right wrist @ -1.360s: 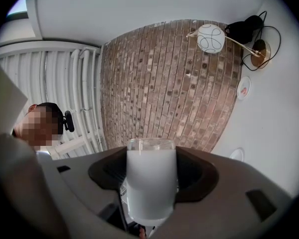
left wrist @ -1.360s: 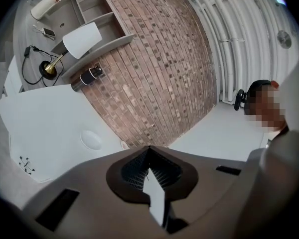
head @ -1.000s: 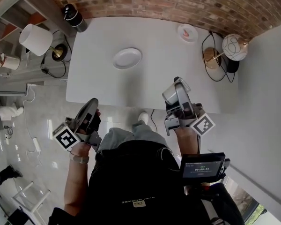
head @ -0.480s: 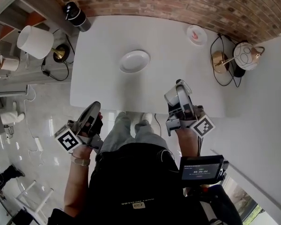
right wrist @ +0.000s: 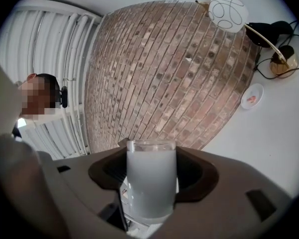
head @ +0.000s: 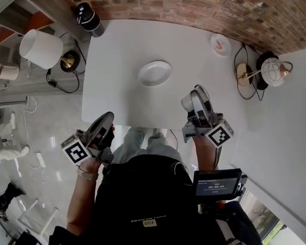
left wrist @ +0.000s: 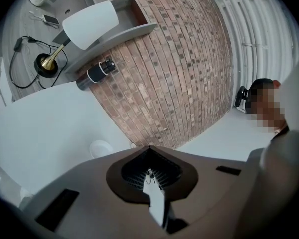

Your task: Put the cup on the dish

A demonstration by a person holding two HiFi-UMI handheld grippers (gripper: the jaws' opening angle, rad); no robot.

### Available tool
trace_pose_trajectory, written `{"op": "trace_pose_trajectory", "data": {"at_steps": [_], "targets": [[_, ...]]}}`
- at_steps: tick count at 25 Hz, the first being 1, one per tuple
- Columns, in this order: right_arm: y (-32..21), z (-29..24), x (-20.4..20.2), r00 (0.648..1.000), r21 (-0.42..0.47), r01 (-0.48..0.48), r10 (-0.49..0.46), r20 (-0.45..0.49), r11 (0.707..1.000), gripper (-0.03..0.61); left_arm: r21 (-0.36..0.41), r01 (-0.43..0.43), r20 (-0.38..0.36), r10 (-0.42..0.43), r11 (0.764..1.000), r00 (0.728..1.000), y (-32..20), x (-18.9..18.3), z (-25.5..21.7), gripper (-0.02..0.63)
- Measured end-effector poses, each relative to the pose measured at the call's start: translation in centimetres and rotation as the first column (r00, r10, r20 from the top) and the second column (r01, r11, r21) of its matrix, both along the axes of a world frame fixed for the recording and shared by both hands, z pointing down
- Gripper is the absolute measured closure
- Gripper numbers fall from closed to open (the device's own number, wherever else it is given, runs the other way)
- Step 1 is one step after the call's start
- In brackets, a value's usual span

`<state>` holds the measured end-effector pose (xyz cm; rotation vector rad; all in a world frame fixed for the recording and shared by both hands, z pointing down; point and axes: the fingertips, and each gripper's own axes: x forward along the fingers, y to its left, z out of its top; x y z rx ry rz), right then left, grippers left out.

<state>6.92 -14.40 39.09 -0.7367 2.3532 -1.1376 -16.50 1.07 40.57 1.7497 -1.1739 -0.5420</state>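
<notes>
In the head view we see only the rim and a strip of the cup [head: 186, 102]; the right gripper [head: 197, 103] covers the rest. In the right gripper view the cup's base sinks behind that gripper's body. In the left gripper view the left gripper [left wrist: 149, 176] cuts off the dish [left wrist: 100, 147] at its lower edge. We cannot tell what the pink bit [head: 222, 46] on the small saucer [head: 214, 40] is, nor read the screen [head: 218, 183].

White table [head: 117, 60] bears a dish [head: 155, 73]; small saucer [head: 221, 44] near its corner.
</notes>
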Motion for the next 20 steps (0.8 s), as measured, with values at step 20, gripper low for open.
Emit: {"op": "trace_pose_trajectory", "data": {"at_steps": [20], "targets": [[-5.0,6.9,-8.2,0.897,0.168,0.163,-0.076,-0.435,0.972,0.311,-0.044,0.22,-0.019,-0.221,0.975,0.975,5.6,-5.4,2.4,0.609]]}}
